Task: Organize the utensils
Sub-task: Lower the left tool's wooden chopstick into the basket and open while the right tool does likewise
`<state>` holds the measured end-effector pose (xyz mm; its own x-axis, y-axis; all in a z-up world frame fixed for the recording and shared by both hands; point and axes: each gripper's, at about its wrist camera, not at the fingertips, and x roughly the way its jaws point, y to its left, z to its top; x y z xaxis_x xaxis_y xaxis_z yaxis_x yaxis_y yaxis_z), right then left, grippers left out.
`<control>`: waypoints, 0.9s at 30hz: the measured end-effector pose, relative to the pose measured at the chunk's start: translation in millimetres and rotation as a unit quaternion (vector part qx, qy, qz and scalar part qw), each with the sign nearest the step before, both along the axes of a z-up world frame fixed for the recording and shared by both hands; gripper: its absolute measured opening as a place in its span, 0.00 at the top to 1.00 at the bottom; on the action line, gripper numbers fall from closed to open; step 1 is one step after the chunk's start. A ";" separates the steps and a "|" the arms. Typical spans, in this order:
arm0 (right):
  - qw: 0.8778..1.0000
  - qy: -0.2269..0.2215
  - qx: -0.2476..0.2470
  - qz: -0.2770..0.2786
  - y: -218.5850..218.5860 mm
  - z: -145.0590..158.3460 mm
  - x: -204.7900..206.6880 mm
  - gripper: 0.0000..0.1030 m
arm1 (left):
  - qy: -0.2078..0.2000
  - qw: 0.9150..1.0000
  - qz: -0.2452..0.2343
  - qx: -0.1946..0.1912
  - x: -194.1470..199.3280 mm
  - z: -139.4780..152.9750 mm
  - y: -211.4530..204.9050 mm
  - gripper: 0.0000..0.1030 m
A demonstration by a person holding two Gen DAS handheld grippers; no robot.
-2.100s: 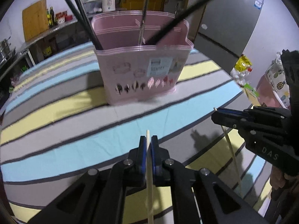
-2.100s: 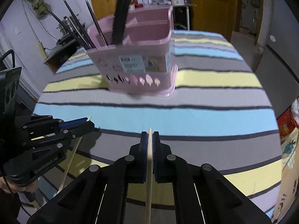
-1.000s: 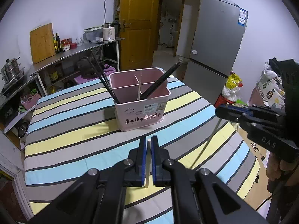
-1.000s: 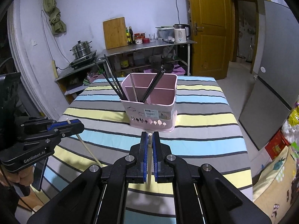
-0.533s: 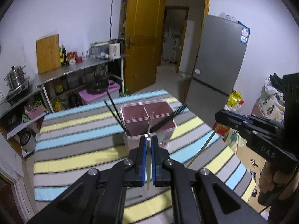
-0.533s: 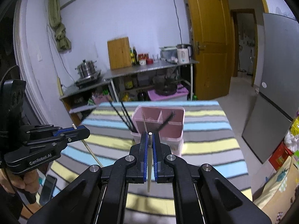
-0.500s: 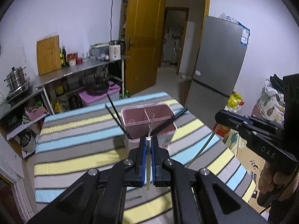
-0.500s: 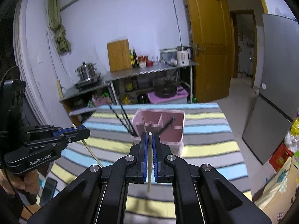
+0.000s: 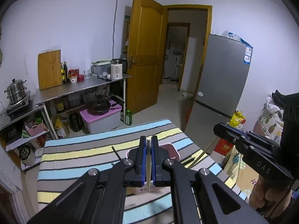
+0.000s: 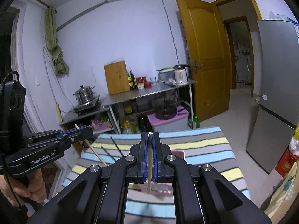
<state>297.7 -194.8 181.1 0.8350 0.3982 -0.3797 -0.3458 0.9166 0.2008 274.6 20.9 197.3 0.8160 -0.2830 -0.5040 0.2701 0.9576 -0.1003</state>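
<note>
Open air surrounds both claws above the striped bench, whose near and left stretches lie bare. The pink utensil holder stands at mid-bench directly under and ahead of the left claw and right claw, with dark chopsticks slanting out of its left side into the space above the cloth. The pale chopstick in the right claw hangs above the holder; the left claw's pale stick angles down over the bench's left edge. A steel counter lines the far wall, a refrigerator stands right of the bench, well apart
</note>
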 end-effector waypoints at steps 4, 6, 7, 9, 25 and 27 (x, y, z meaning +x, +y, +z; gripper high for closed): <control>1.000 -0.006 0.009 -0.004 1.2 2.9 11.7 0.96 | -0.004 1.000 0.001 0.001 12.5 -0.4 1.4 0.95; 1.000 -0.009 0.011 -0.005 2.8 4.1 18.8 0.96 | -0.006 1.000 0.004 0.002 19.7 -1.9 1.9 0.95; 1.000 -0.009 0.012 -0.004 4.1 3.4 22.2 0.96 | -0.005 1.000 0.003 -0.001 23.3 -3.5 2.4 0.95; 1.000 -0.009 0.010 -0.005 7.8 0.5 28.7 0.96 | -0.005 1.000 0.003 -0.001 28.7 -6.8 2.5 0.95; 0.997 0.076 -0.014 0.016 21.0 -84.2 60.9 0.95 | 0.065 0.998 -0.012 -0.006 55.8 -92.2 -6.9 0.94; 0.996 0.089 -0.023 0.019 20.6 -90.4 62.0 0.94 | 0.072 0.997 -0.010 -0.006 55.8 -95.6 -7.5 0.91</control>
<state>359.7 -174.2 90.7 0.7376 0.4067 -0.5391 -0.3433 0.9133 0.2193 330.4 13.4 101.7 0.7292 -0.3057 -0.6123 0.2718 0.9505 -0.1509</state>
